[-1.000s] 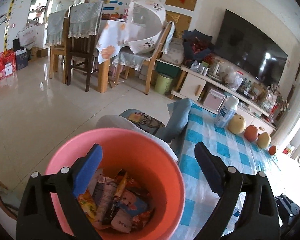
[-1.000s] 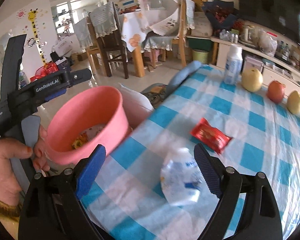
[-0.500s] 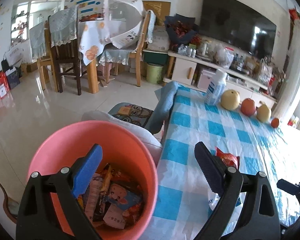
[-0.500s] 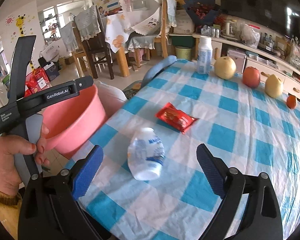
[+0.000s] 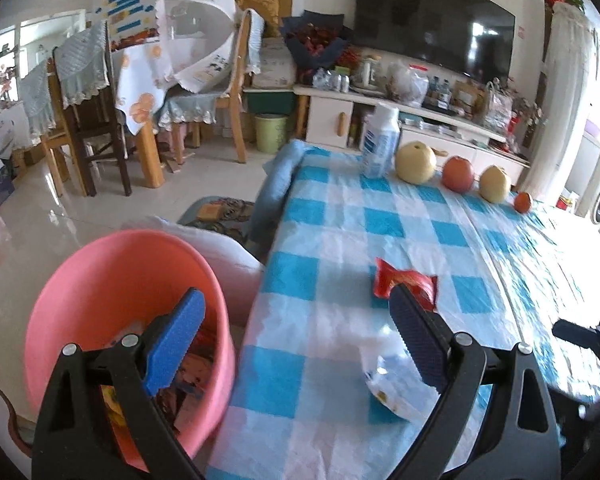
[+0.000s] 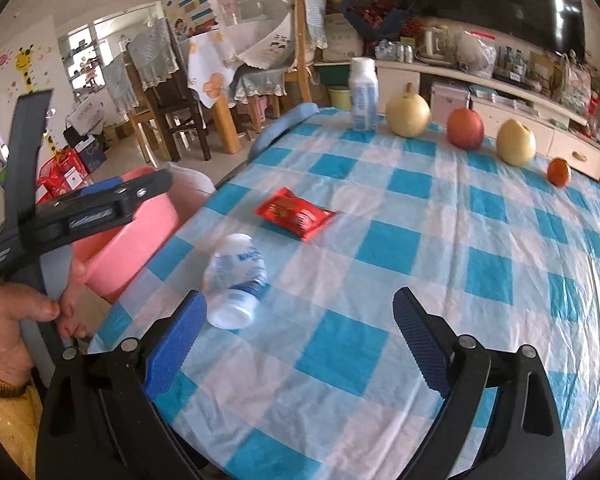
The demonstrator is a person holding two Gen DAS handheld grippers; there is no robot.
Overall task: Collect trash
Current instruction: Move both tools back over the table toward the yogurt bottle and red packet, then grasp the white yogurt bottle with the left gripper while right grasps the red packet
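A pink bin holding several wrappers stands beside the table's left edge; it also shows in the right wrist view. A crushed clear plastic bottle lies on the blue-checked tablecloth, and also shows in the left wrist view. A red snack wrapper lies beyond it, seen too in the left wrist view. My left gripper is open and empty, over the bin's rim and the table edge. My right gripper is open and empty, just right of the bottle.
An upright white bottle, two pears, an apple and a small orange line the table's far edge. A white cushioned seat stands beside the bin. Dining chairs and a TV cabinet stand beyond.
Both grippers have swung right over the table. The bin has slid left in the left wrist view; the crushed bottle and red wrapper have come into it. Both stay open.
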